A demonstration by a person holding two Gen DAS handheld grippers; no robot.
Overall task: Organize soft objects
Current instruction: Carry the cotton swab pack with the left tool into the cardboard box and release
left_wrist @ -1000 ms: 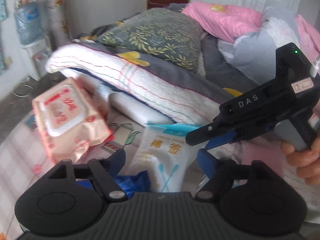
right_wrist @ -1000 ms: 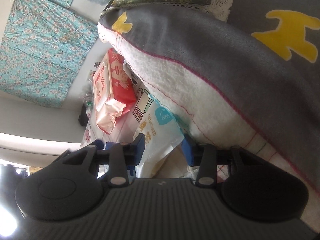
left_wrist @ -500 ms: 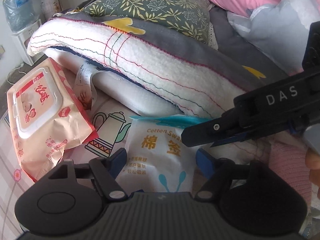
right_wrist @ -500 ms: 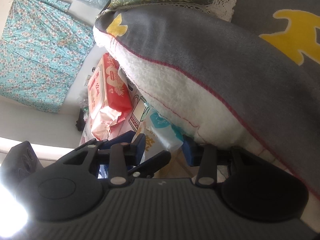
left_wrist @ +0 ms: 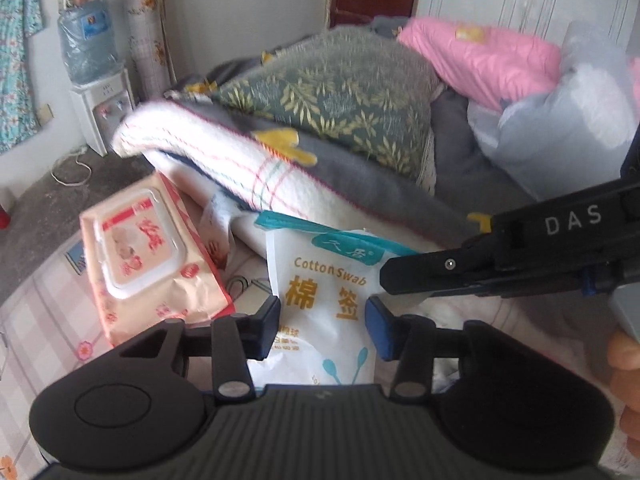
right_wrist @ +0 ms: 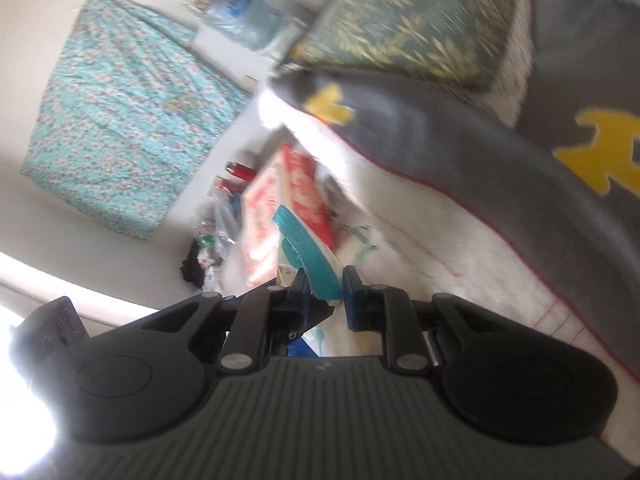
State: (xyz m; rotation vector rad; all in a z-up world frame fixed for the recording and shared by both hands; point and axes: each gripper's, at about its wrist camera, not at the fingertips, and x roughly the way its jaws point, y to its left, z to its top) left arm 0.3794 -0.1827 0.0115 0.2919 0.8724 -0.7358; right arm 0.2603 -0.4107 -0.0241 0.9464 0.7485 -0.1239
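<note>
A white cotton swab bag (left_wrist: pixel 324 292) with a teal top stands lifted off the bed between my left gripper's blue pads. My left gripper (left_wrist: pixel 324 320) is open around its lower half. My right gripper (left_wrist: pixel 404 276) reaches in from the right and pinches the bag's right edge. In the right wrist view my right gripper (right_wrist: pixel 324 284) is shut on the bag's teal edge (right_wrist: pixel 310 258). A pink wet wipes pack (left_wrist: pixel 140 256) lies to the left on the bed.
A folded white and grey blanket (left_wrist: pixel 280 172) with a green leaf pillow (left_wrist: pixel 340 92) on it lies just behind the bag. Pink bedding (left_wrist: pixel 480 56) and a plastic bag (left_wrist: pixel 560 120) sit at the back right. A water dispenser (left_wrist: pixel 92 80) stands by the wall.
My right gripper has shut on the swab bag's teal edge and lifted it upright. My left gripper has drawn back and up, with the bag now between its pads.
</note>
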